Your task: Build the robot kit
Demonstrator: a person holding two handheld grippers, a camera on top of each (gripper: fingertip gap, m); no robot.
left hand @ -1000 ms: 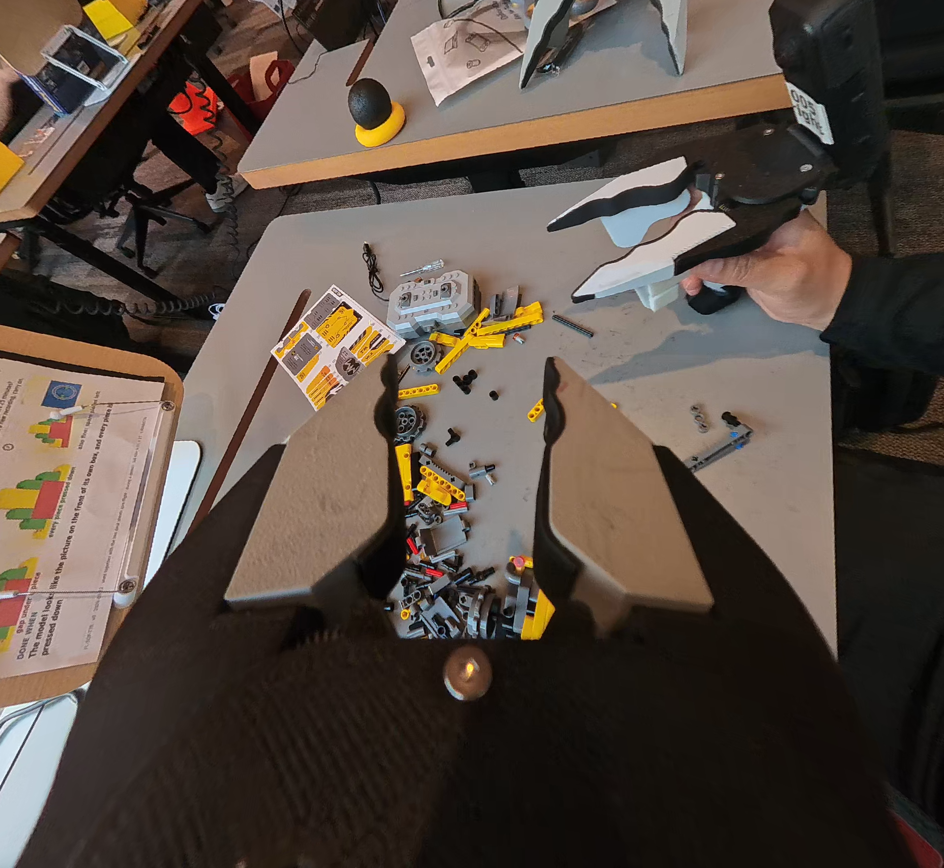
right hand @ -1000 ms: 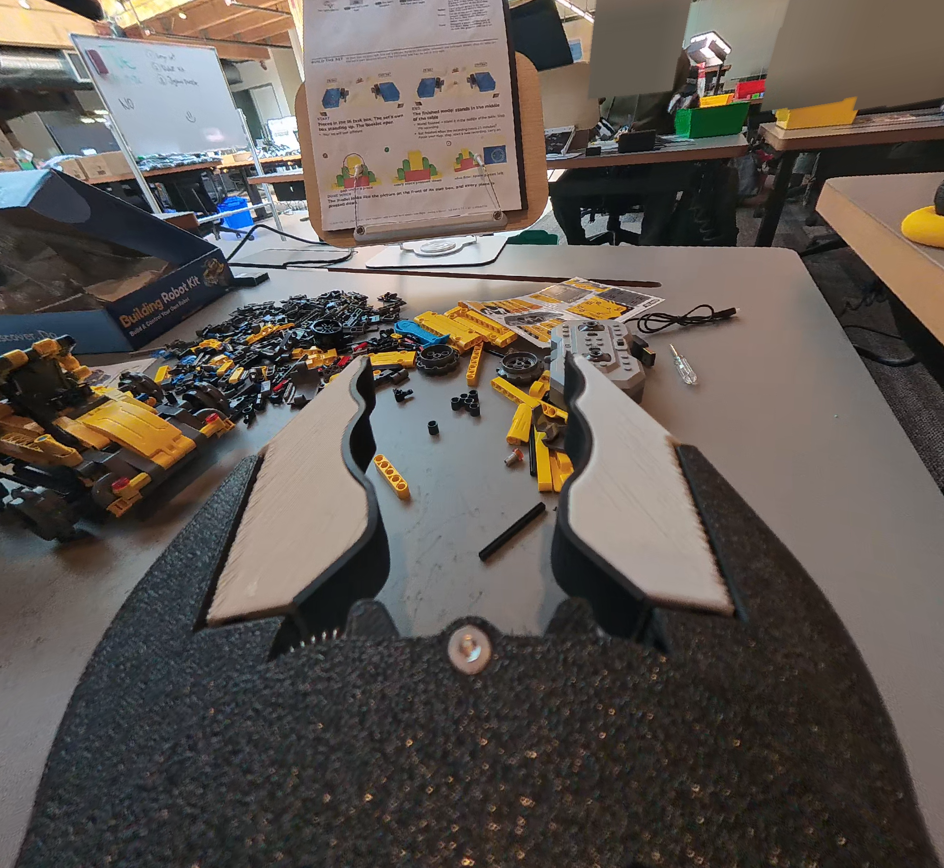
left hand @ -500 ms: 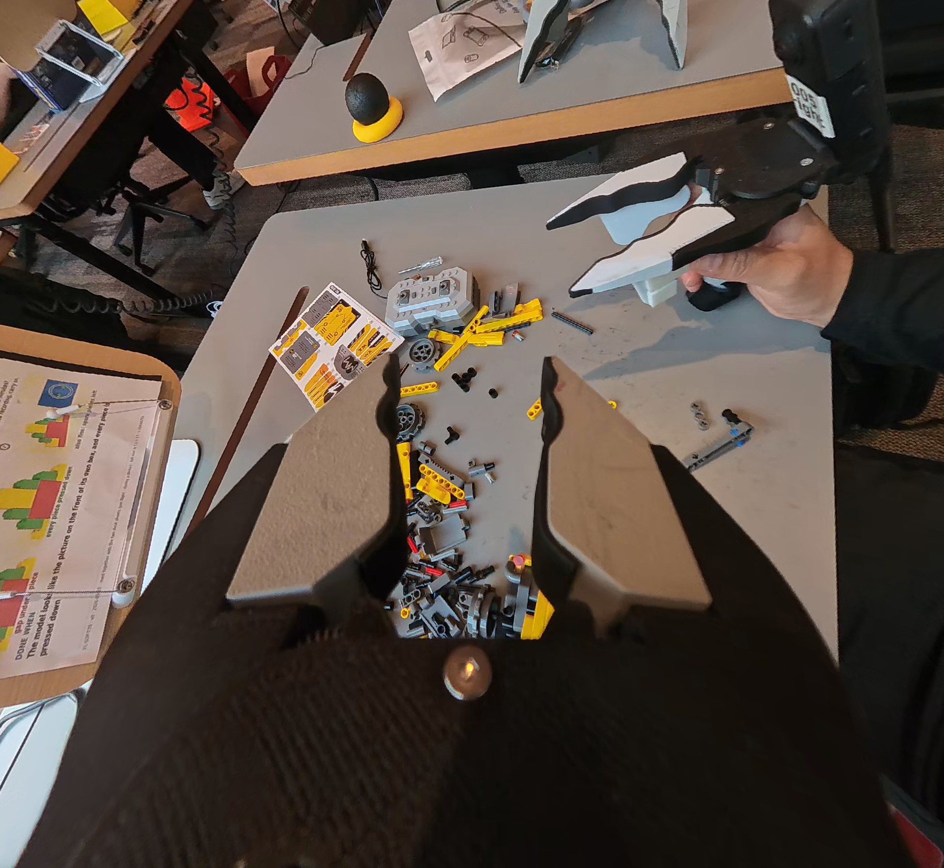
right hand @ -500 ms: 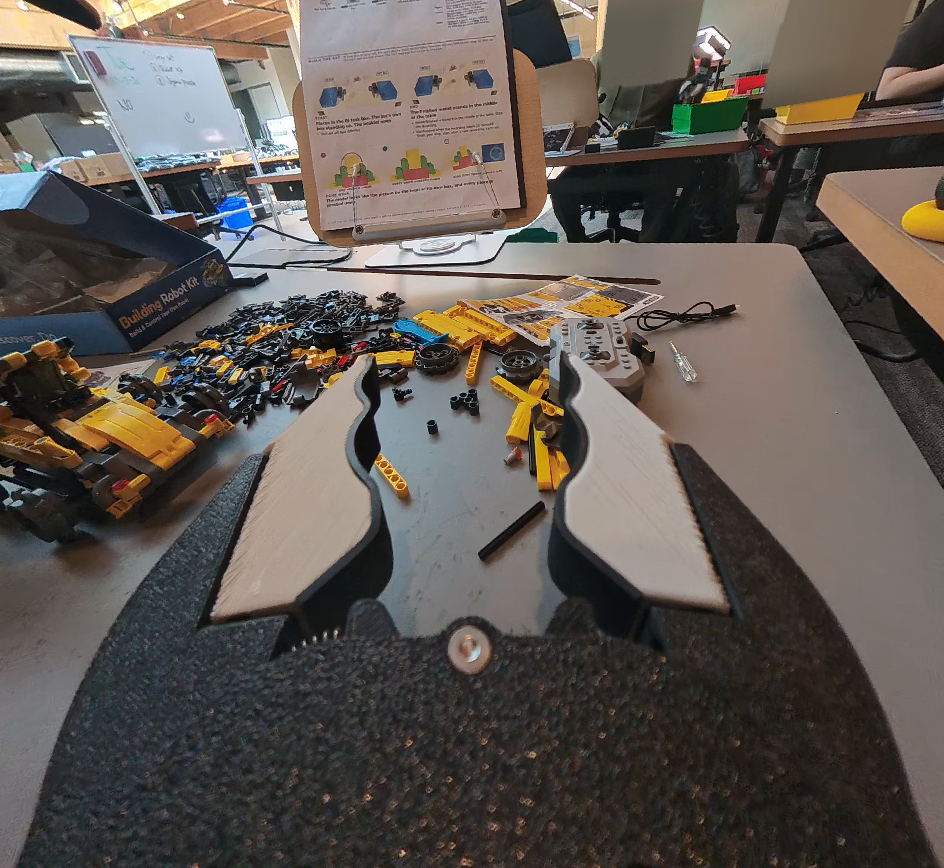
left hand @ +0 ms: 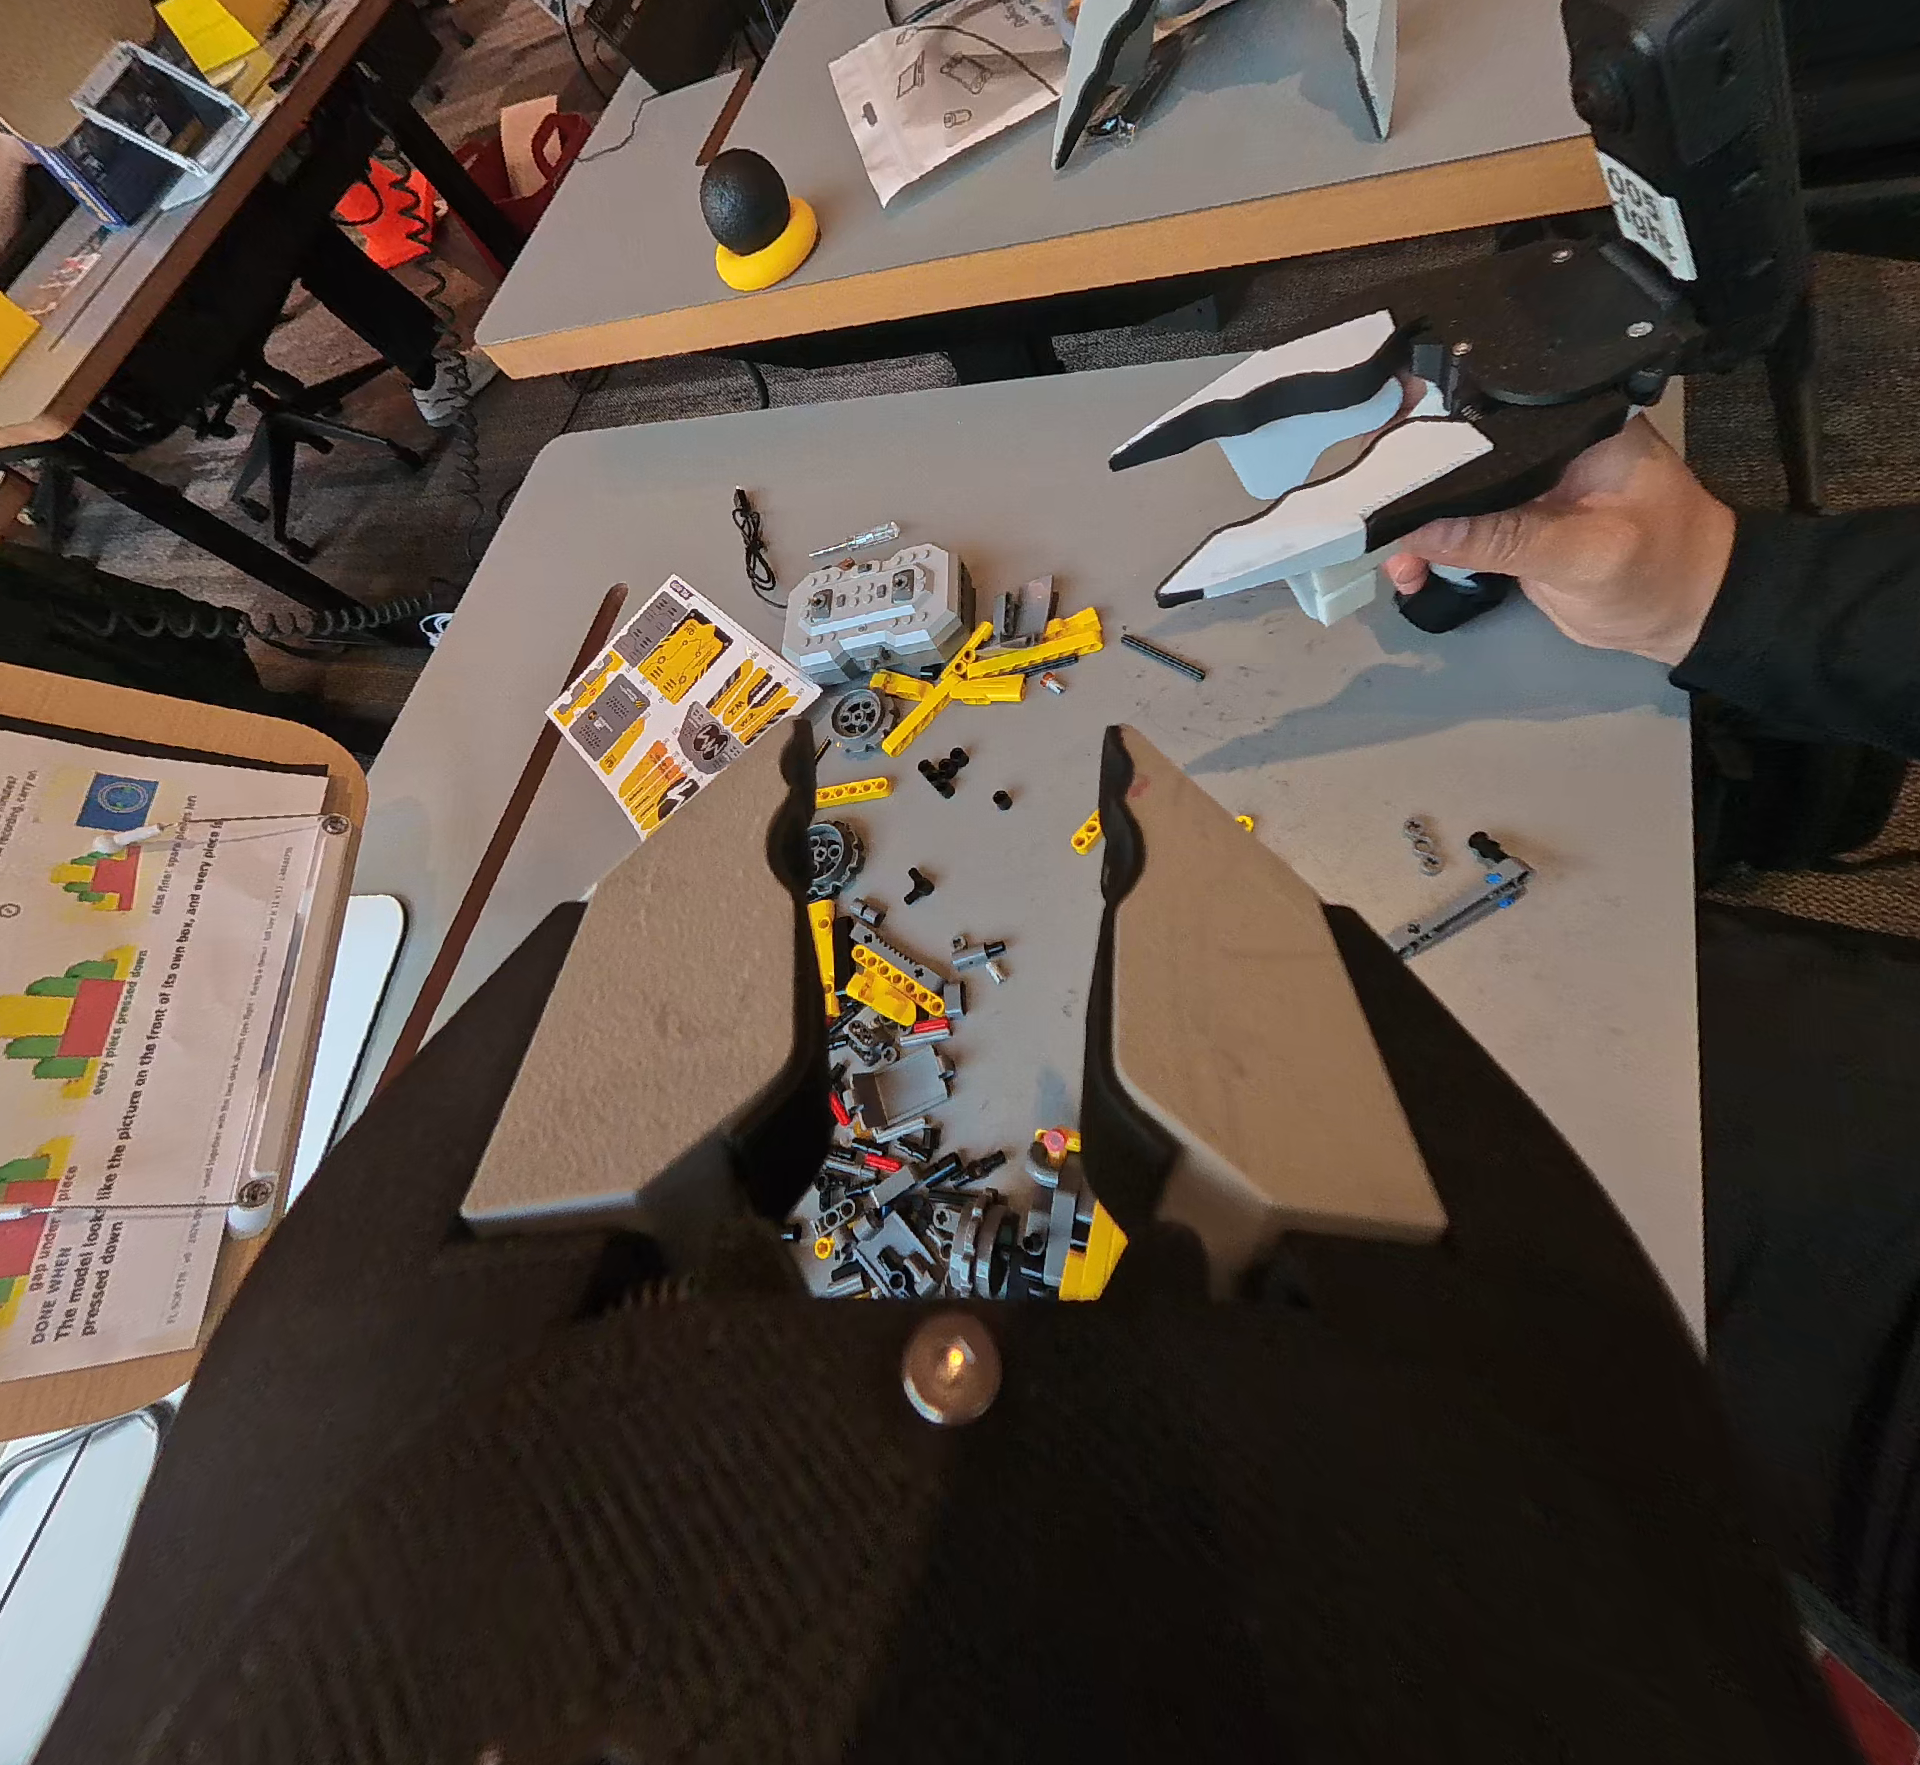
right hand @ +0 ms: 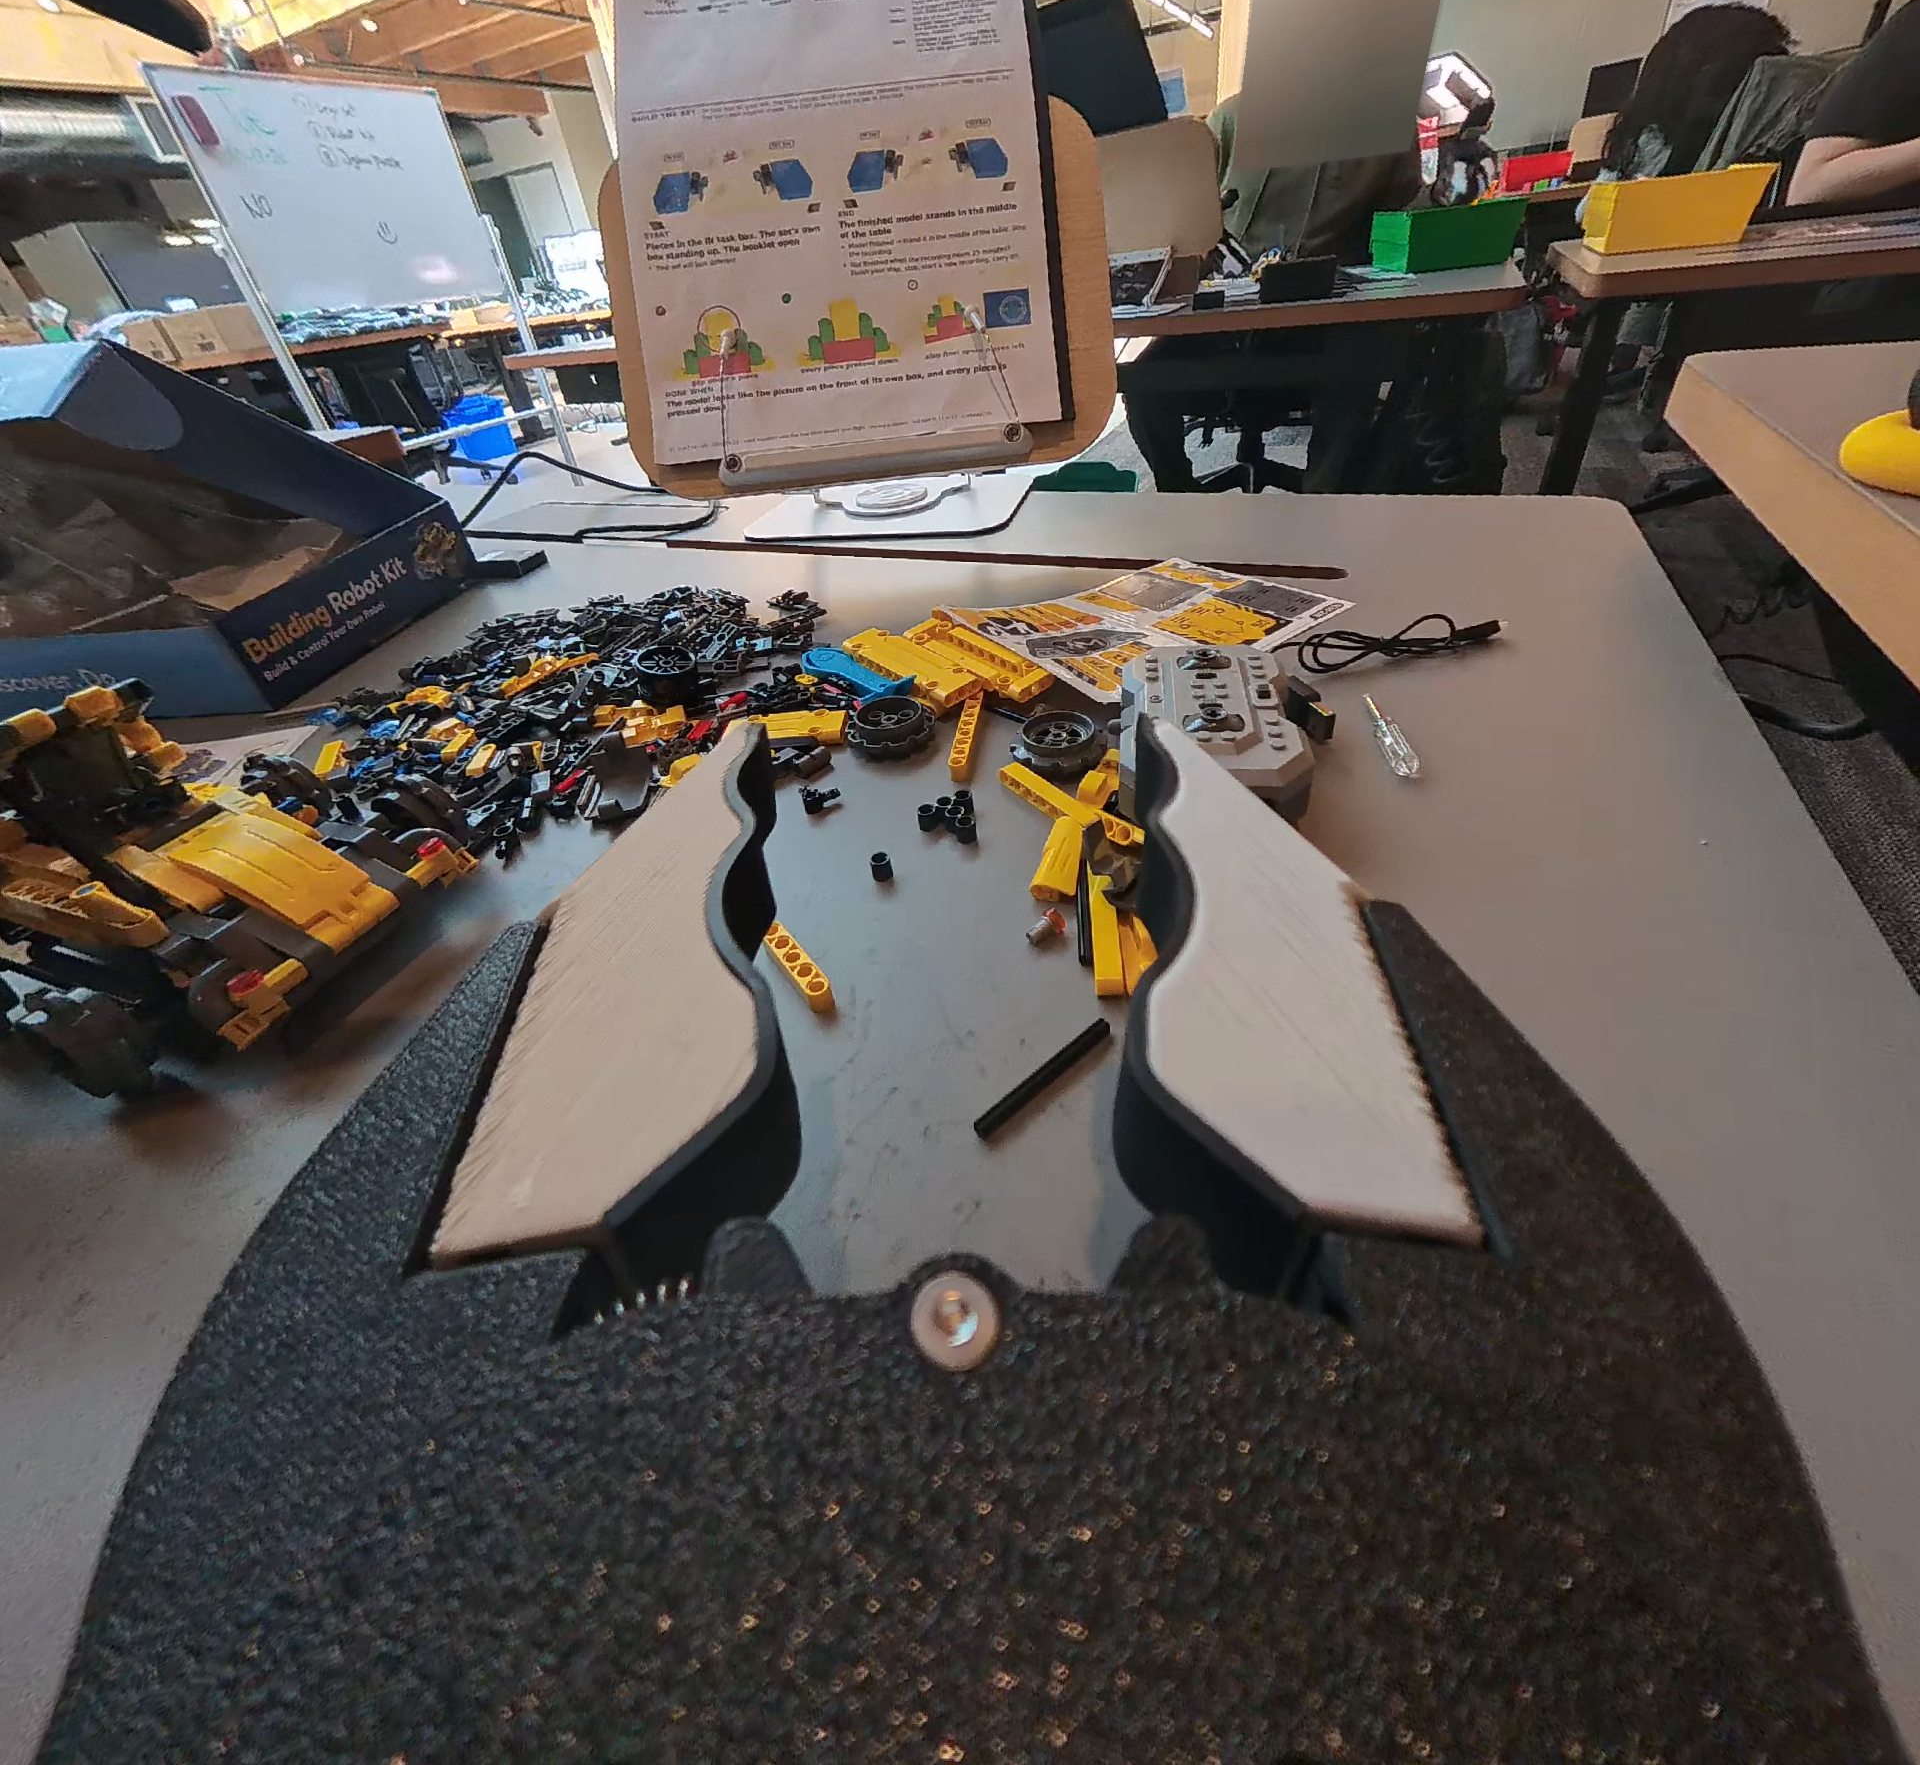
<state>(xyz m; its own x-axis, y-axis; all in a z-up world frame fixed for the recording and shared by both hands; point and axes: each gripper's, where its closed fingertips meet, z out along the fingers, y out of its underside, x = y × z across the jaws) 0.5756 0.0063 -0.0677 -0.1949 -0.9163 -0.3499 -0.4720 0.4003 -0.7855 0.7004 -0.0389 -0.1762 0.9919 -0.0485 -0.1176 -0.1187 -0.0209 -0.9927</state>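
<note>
My left gripper (left hand: 951,759) is open and empty, held high above a scatter of yellow, black and grey building pieces (left hand: 894,988) on the grey table (left hand: 1351,759). My right gripper (right hand: 951,759) is open and empty, low over the table, with a black axle rod (right hand: 1042,1078) and a short yellow beam (right hand: 800,965) between its fingers. It also shows in the left wrist view (left hand: 1299,489), held by a hand (left hand: 1590,541). A grey battery box (right hand: 1216,713) lies just past its right finger. A partly built yellow vehicle (right hand: 177,884) stands at the left.
A sticker sheet (left hand: 681,702), a black cable (right hand: 1392,640) and a small screwdriver (right hand: 1392,749) lie at the far side. A blue kit box (right hand: 208,520) stands at the left. An instruction sheet on a stand (right hand: 831,177) faces me. Another table (left hand: 1039,188) stands beyond.
The right gripper has risen and shifted slightly; the left wrist view has drifted a little. Both stay open and empty. No pieces have moved.
</note>
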